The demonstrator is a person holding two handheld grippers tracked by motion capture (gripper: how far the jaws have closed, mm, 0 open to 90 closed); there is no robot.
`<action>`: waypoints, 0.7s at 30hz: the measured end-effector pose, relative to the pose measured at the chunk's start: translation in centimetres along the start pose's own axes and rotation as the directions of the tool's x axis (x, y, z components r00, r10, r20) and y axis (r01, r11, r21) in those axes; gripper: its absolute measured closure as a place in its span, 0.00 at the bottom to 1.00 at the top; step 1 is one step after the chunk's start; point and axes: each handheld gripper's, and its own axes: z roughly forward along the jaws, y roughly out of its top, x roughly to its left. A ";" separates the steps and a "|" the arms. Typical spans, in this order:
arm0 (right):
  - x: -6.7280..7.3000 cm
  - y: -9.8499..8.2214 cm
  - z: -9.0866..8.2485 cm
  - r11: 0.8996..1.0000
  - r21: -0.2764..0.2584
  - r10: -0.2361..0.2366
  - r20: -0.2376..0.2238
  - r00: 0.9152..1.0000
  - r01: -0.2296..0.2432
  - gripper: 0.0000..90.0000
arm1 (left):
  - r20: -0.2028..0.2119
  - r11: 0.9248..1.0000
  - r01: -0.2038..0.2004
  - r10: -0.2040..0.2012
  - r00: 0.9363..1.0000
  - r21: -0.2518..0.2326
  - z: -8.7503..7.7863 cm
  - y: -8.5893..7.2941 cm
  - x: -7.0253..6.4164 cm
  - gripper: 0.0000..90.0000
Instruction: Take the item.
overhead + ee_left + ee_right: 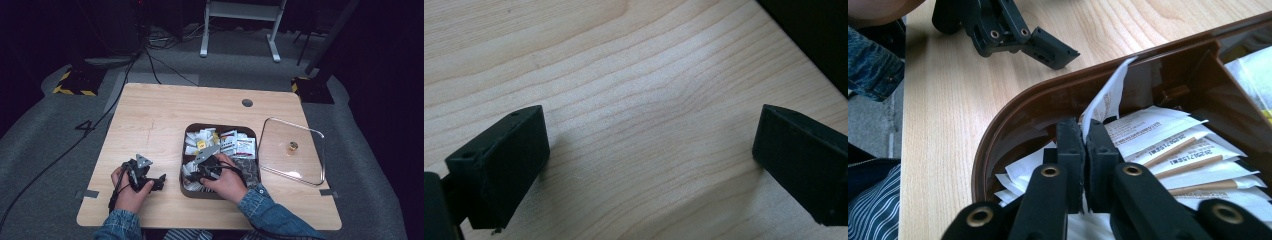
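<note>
A brown tray at the table's near middle holds several paper sachets. My right gripper reaches into its near left corner. In the right gripper view the black jaws are pressed together on a thin white paper packet that stands up against the tray's curved wall. More white packets with wooden sticks lie flat beside it. My left gripper rests low over bare wood left of the tray. Its jaws stand wide apart with nothing between them.
A clear lid with a small gold knob lies flat on the table right of the tray. The wooden table has a round cable hole at the back. Cables and a metal stand are on the floor beyond.
</note>
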 end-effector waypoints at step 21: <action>-0.1 0.2 -4.6 0.991 -0.128 0.036 0.006 0.999 -0.035 1.00 | 0.005 1.000 -0.006 0.006 1.000 0.001 0.0 0.0 0.0 0.02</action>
